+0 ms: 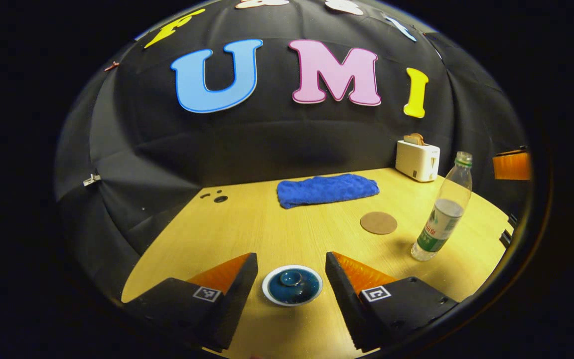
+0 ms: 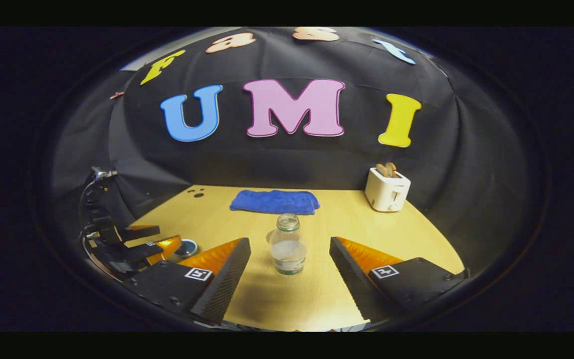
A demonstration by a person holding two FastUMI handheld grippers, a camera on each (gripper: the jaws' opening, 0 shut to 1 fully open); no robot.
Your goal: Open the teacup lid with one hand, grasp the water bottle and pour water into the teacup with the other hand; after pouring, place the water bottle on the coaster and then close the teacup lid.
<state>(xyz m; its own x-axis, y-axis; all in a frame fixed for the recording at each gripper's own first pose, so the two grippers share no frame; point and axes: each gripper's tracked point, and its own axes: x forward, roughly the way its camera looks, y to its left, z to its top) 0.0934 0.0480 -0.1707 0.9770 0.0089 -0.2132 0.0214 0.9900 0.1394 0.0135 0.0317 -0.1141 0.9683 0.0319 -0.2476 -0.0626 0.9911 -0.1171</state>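
**Inspector A:** We record the teacup (image 1: 292, 285) on the near part of the table (image 1: 267, 234), its lid (image 1: 291, 280) seated on top. The left gripper (image 1: 291, 271) stands with its fingers spread wide to either side of the cup, touching neither cup nor lid. We judge the first step, lifting the lid, as not yet done.

**Inspector B:** Agreed. In the right gripper view the water bottle (image 2: 287, 244) stands upright on the table, between the parted fingers of the right gripper (image 2: 290, 252) but apart from both. Nothing is held on that side. In the same view we see the left gripper at the far left, beside the cup.

**Inspector A:** The coaster (image 1: 378, 223) lies bare, just left of the bottle and nearer the blue towel (image 1: 327, 190). A toaster (image 1: 417, 159) stands at the far right.

**Inspector B:** Then we judge every step outstanding: lid off, bottle grasped, water poured, bottle set on the coaster, lid replaced. Both grippers appear lined up to begin.
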